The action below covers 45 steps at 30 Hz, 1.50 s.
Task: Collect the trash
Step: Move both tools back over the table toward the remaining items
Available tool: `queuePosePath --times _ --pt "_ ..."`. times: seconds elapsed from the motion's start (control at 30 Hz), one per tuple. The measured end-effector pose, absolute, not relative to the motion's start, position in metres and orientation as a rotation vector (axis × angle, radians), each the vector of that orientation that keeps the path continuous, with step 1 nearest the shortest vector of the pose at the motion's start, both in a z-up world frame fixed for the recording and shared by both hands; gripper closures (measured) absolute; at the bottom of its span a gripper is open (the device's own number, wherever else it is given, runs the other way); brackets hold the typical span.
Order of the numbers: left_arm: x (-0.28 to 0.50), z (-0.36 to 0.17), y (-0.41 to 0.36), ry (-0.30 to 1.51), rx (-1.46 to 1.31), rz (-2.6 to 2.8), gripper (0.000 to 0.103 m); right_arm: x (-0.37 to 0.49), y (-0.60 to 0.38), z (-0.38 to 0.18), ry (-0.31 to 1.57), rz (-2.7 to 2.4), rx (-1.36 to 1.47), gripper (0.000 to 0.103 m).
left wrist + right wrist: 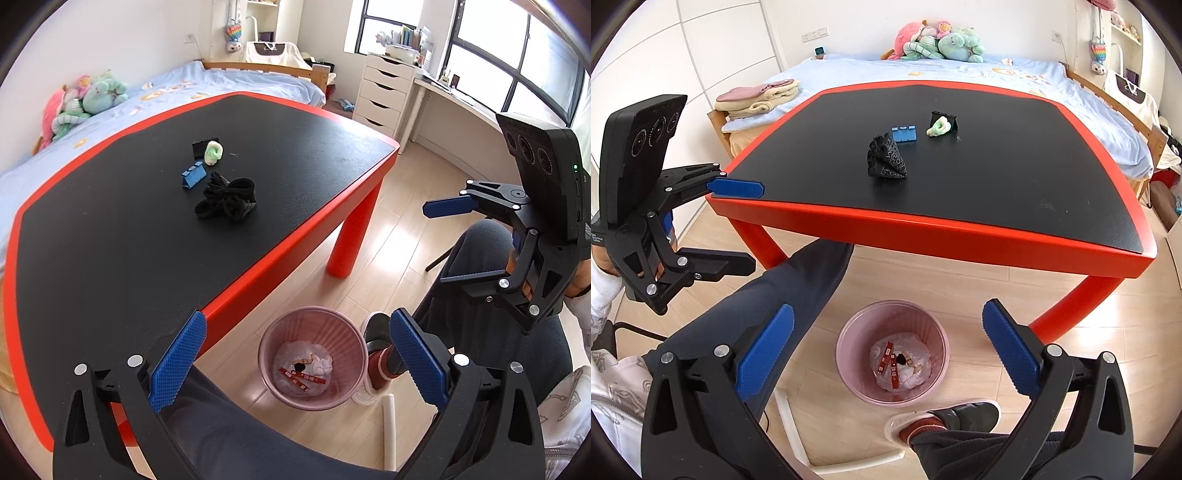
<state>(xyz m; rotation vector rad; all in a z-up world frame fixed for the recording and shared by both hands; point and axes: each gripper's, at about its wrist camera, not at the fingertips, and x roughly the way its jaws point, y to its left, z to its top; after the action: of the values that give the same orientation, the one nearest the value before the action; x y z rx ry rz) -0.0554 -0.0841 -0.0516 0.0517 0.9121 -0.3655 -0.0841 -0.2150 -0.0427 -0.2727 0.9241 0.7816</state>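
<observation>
A pink trash bin (310,358) stands on the floor beside the table; it also shows in the right wrist view (892,352). It holds crumpled white paper and red wrappers. My left gripper (295,363) is open and empty above the bin. My right gripper (888,354) is open and empty above the bin too; it shows in the left wrist view (443,240). On the black table top (110,240) lie a black cloth bundle (227,199), a blue clip (194,175) and a pale green object (214,153) by a black clip.
The table has a red rim (923,221) and red legs (352,236). The person's legs and a slippered foot (945,417) are by the bin. A bed with plush toys (938,38) lies behind the table. White drawers (384,92) stand by the window.
</observation>
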Motion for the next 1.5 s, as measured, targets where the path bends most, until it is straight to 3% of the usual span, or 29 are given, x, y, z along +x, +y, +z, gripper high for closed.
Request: queuePosePath --times 0.97,1.5 --pt "0.000 -0.032 -0.066 0.841 0.092 -0.361 0.007 0.005 -0.175 -0.003 0.873 0.741 -0.275 0.003" --pt "0.053 -0.050 -0.065 0.884 0.123 -0.395 0.008 0.121 -0.120 -0.037 1.015 0.586 -0.214 0.003"
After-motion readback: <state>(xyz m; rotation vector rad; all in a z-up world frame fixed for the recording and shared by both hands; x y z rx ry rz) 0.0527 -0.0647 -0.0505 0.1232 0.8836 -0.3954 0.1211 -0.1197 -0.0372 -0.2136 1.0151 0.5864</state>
